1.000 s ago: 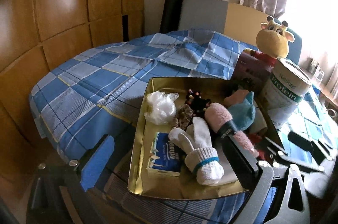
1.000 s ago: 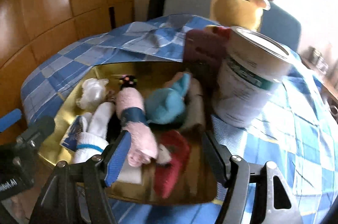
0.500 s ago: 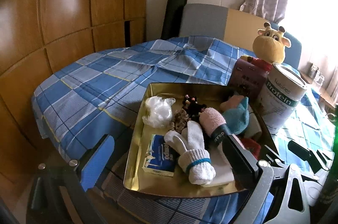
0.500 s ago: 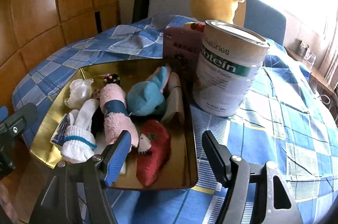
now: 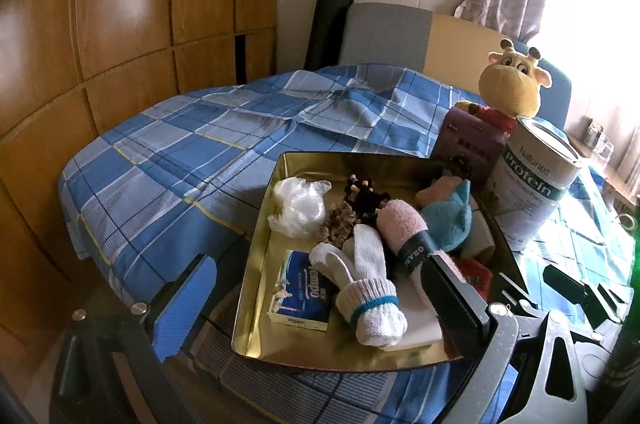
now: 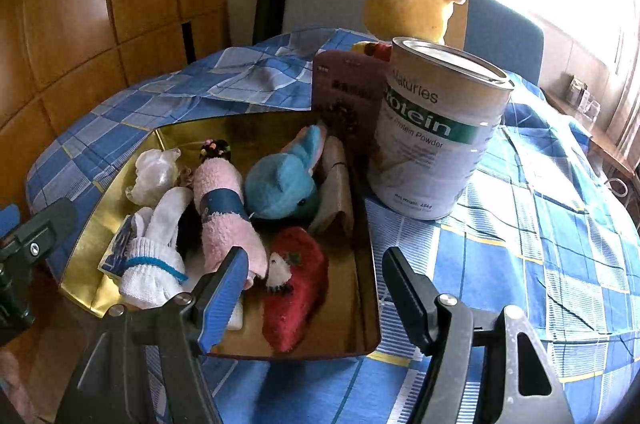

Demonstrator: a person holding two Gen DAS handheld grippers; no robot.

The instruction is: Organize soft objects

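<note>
A gold tray [image 5: 260,256] [image 6: 362,288] on the blue checked cloth holds soft things: white gloves [image 5: 366,288] [image 6: 154,256], a rolled pink towel [image 5: 402,228] [image 6: 226,208], a blue plush [image 5: 450,214] [image 6: 284,180], a red sock [image 6: 294,288], a plastic bag [image 5: 298,204] and a tissue pack [image 5: 302,294]. My left gripper [image 5: 316,304] is open and empty at the tray's near edge. My right gripper [image 6: 314,296] is open and empty just in front of the red sock.
A protein powder can [image 6: 434,132] [image 5: 534,180] stands right of the tray, with a pink box [image 6: 346,88] and a yellow giraffe plush [image 6: 412,2] [image 5: 512,84] behind. Chairs and a wooden wall stand beyond the table. A window lies to the right.
Both grippers have pulled back and risen from the tray, so it looks smaller and lower. Both stay open; the things in the tray have not moved.
</note>
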